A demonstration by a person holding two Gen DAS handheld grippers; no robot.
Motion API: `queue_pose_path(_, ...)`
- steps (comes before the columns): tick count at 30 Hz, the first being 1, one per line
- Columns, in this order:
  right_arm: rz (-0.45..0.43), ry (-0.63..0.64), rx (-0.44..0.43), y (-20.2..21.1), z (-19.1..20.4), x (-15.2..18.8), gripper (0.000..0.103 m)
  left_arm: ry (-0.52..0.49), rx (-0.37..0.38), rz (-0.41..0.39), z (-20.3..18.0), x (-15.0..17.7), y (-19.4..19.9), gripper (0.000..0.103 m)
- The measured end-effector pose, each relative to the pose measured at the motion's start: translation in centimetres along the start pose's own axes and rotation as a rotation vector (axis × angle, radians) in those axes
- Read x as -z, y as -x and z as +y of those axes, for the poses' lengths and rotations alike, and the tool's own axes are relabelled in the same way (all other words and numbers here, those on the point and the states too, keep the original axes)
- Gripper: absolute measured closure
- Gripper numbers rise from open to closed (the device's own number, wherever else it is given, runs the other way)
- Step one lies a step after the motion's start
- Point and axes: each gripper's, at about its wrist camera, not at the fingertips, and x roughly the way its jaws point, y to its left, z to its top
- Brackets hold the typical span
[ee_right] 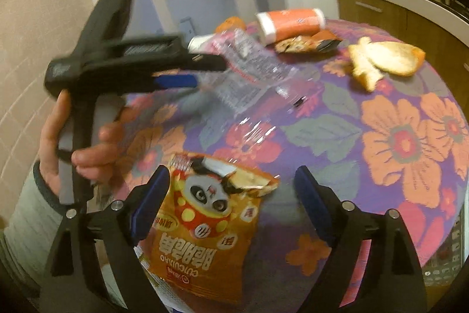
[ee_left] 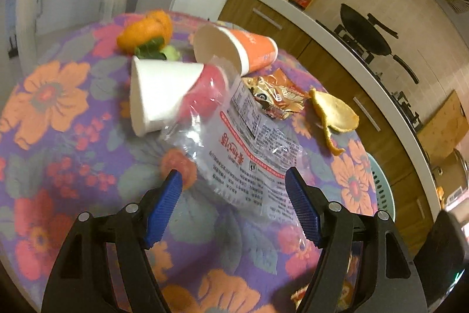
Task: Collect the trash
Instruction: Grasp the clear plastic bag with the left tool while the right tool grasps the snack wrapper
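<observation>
Closing in on clear plastic wrapper [ee_left: 249,154] with left gripper [ee_left: 234,187], jaws spread wide, nothing held.
Lying on floral tablecloth [ee_left: 58,137], long axis running diagonally from white paper cup [ee_left: 158,96] toward jaws; needing descent, then pinch. Hovering right gripper [ee_right: 231,189] wide apart over orange snack bag [ee_right: 205,228].

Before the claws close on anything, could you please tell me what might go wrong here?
The left claw is open around the clear crinkled plastic wrapper, which overlaps the white paper cup lying on its side; pulling it may roll the cup. The wrapper is thin and may slip from the pads. The right claw is open over the orange panda snack bag near the table edge; a nudge could push it off.
</observation>
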Motion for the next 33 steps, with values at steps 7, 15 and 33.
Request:
queue_pose_path(7,0.000,0.069,0.023,-0.2,0.8,0.5,0.037,0.051,0.059,-0.008,-0.2,-0.4,-1.4,0.041)
queue_pose_path(15,-0.004,0.028,-0.072,-0.4,-0.9,0.1,0.072,0.054,0.066,0.011,-0.7,-0.2,-2.3,0.084)
queue_pose_path(33,-0.164,-0.002,-0.116,4.6,-2.4,-1.4,0.084,-0.080,0.177,-0.132,-5.1,-0.9,2.8,0.103)
